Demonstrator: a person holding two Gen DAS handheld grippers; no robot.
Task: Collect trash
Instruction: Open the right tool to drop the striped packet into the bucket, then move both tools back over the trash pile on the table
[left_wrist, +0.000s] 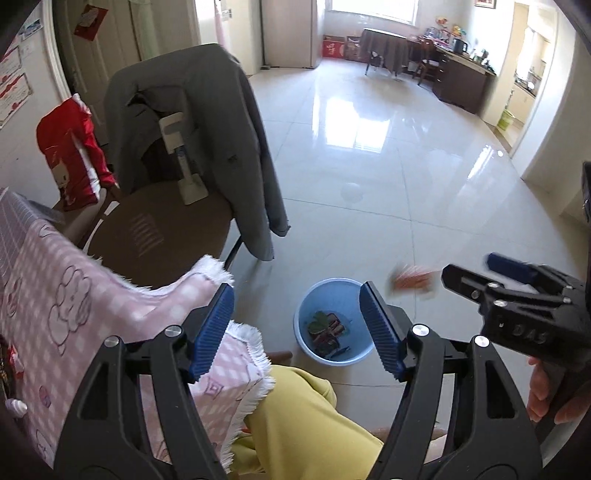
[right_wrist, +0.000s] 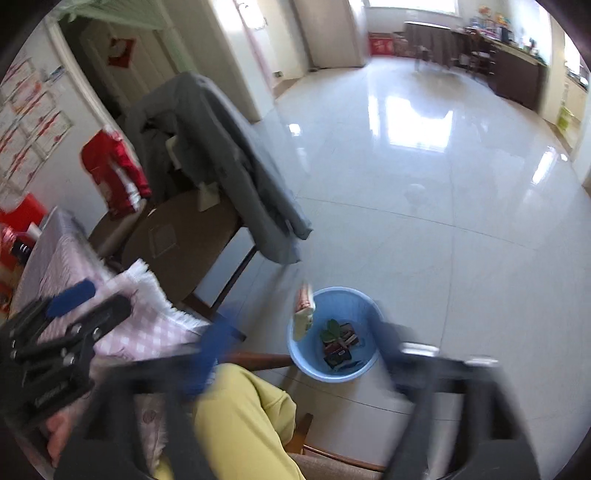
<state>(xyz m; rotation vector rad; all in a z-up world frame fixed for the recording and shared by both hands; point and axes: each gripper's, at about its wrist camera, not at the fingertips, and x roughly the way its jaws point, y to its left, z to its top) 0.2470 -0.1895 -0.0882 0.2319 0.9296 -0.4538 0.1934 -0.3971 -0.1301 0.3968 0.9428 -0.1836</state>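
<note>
A light blue bin (left_wrist: 332, 295) stands on the tiled floor with a green leaf and dark wrappers (left_wrist: 327, 330) in it. My left gripper (left_wrist: 297, 306) hangs open above it, with nothing between its blue pads. A blurred red-orange wrapper (left_wrist: 412, 282) is loose in the air just left of my right gripper (left_wrist: 469, 267), touching neither finger. In the right wrist view the right gripper (right_wrist: 303, 347) is blurred and open, and the wrapper (right_wrist: 304, 310) hangs over the near-left rim of the bin (right_wrist: 365, 306). The left gripper (right_wrist: 107, 299) shows at the left.
A chair (left_wrist: 155, 229) draped with a grey jacket (left_wrist: 221, 129) stands left of the bin. A table with a pink checked cloth (left_wrist: 74, 295) is at the near left. A person's yellow-clad leg (left_wrist: 295, 424) lies below the grippers. Glossy floor (left_wrist: 406, 166) stretches beyond.
</note>
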